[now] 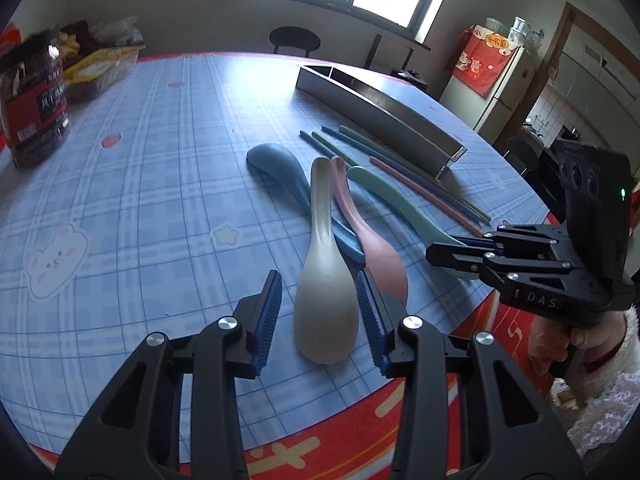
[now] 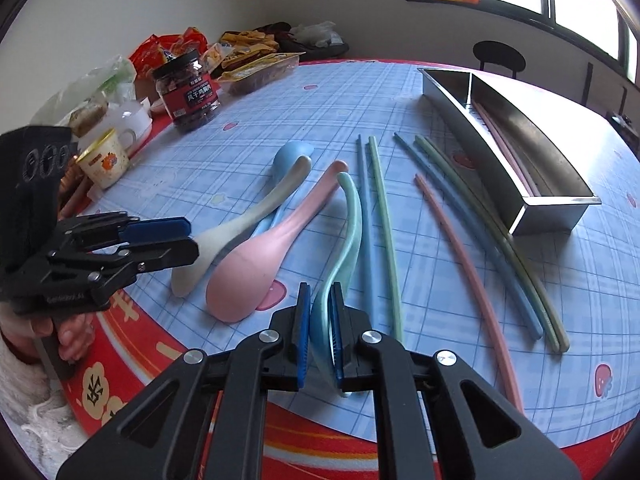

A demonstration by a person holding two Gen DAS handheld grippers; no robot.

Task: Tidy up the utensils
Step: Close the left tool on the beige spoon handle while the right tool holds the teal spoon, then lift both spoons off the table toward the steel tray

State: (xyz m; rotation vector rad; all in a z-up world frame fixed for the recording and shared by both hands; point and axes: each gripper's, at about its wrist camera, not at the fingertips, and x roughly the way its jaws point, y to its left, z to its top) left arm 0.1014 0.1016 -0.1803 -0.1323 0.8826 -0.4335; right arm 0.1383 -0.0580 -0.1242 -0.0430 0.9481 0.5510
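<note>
**Right gripper clamps green spoon, left straddles beige one**

Our right gripper point(image 2: 320, 332) pinches the green spoon point(image 2: 352, 216), its bowl partly hidden between the pads. Our left gripper point(image 1: 320, 312) gapes wide around the beige spoon point(image 1: 324, 280). Farther right sits the steel tray point(image 2: 560, 208), its contents hard to make out.

Cream spoon point(image 1: 320, 280), pink spoon point(image 2: 256, 268), blue spoon point(image 1: 276, 168) lying together on worktop, green spoon point(image 2: 344, 240) tilting on edge, chopsticks point(image 2: 472, 240) lying beside steel tray point(image 2: 560, 208)

Your right gripper point(image 1: 460, 254) hides pale green plastic spoon point(image 1: 384, 196) bowl, frame right. Blue plastic spoon point(image 1: 280, 170) handle hidden under cream plastic spoon point(image 1: 324, 280). Red-labelled jar point(image 1: 34, 96) blurred, upper left.
</note>
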